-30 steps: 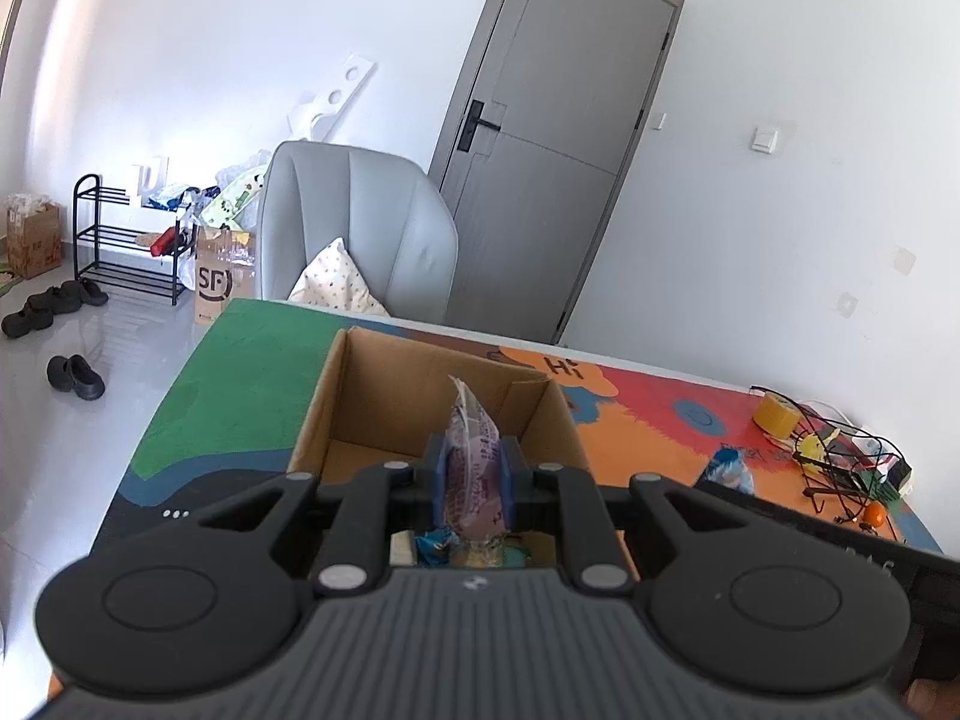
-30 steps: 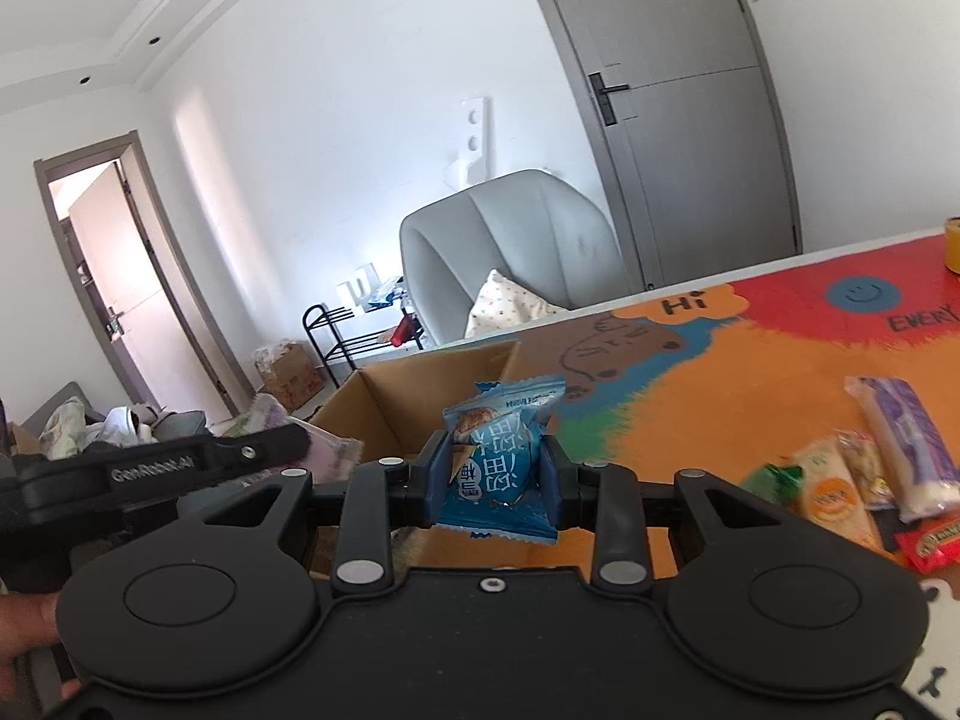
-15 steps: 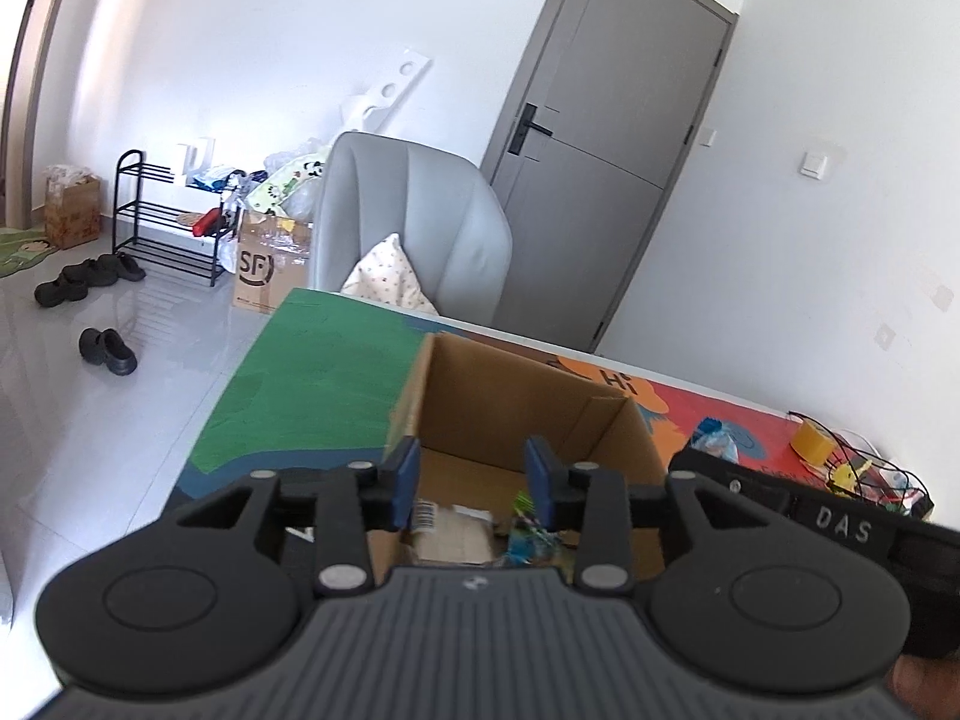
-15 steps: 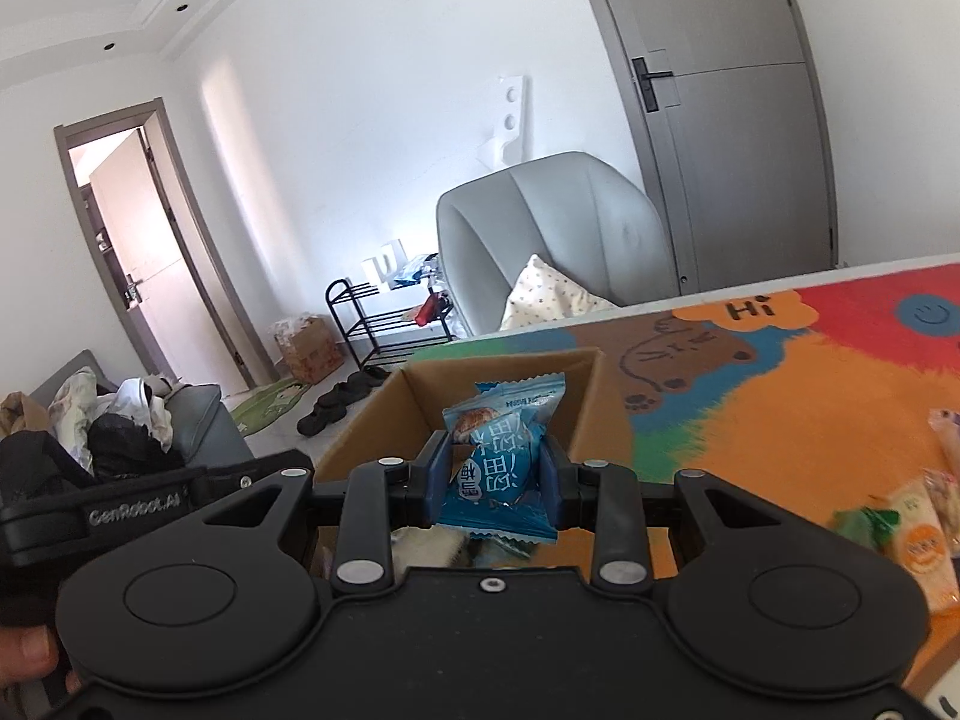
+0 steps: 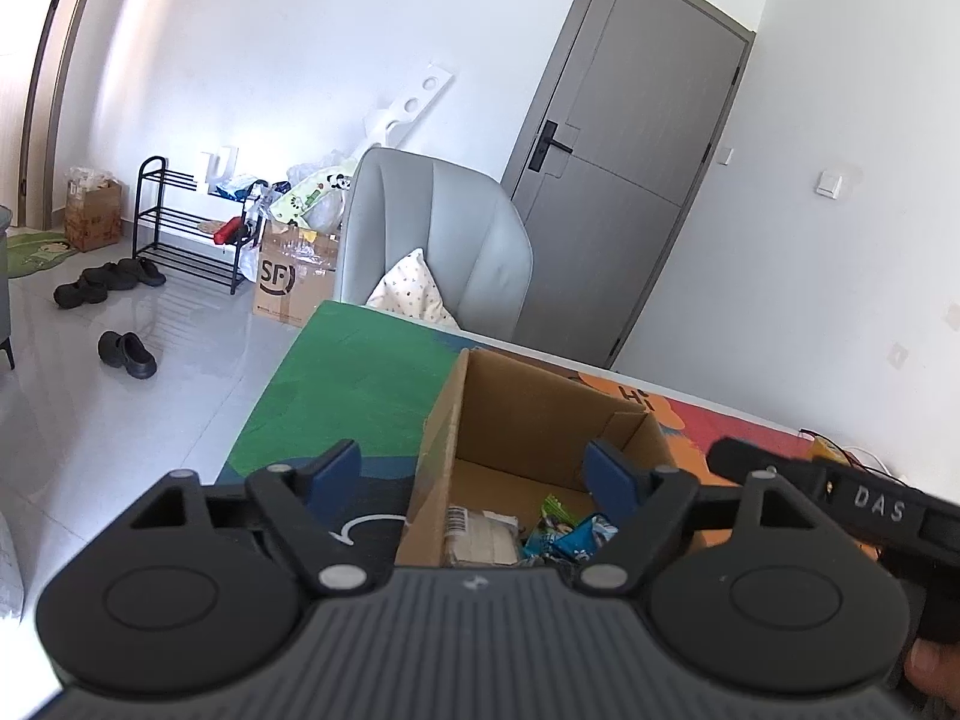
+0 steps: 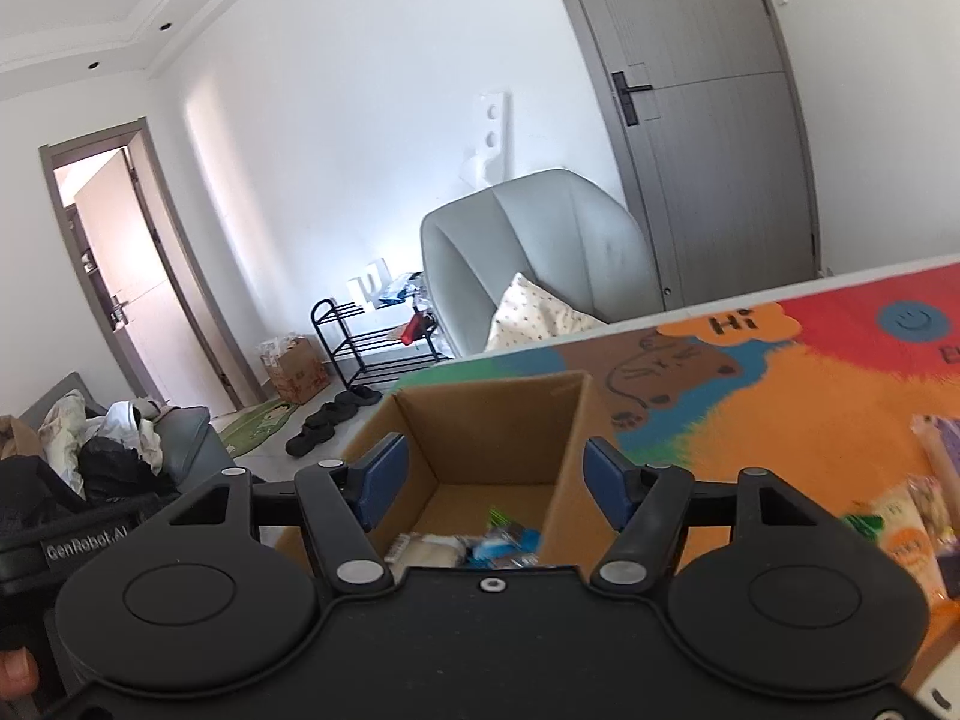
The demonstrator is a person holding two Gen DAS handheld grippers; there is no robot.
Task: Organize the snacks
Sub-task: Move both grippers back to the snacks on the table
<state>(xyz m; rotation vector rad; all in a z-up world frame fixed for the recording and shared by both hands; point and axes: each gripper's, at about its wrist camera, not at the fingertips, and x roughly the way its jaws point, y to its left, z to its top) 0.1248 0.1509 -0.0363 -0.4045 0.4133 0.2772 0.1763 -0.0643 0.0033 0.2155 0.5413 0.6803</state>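
Note:
An open cardboard box (image 5: 456, 420) (image 6: 564, 420) stands on the colourful table mat. Inside it lie several snack packets: a pale labelled one (image 5: 480, 534) (image 6: 420, 549) and blue ones (image 5: 576, 531) (image 6: 510, 540). My left gripper (image 5: 474, 471) hovers over the box's near left wall, its jaws opening with nothing between them. My right gripper (image 6: 498, 471) hangs above the box, jaws opening too, and the blue packet has dropped below them. More snack packets (image 6: 906, 528) lie on the mat at the right.
A grey armchair (image 5: 432, 252) with a cushion stands behind the table, and a grey door (image 5: 630, 168) beyond it. A shoe rack (image 5: 180, 222), shoes and a carton sit on the floor at the left. The other gripper's body (image 5: 870, 504) shows at the right edge.
Both grippers opened. The left let go of its purple-wrapped snack and the right let go of the blue packet; both now lie in the box. The left view has shifted to the left.

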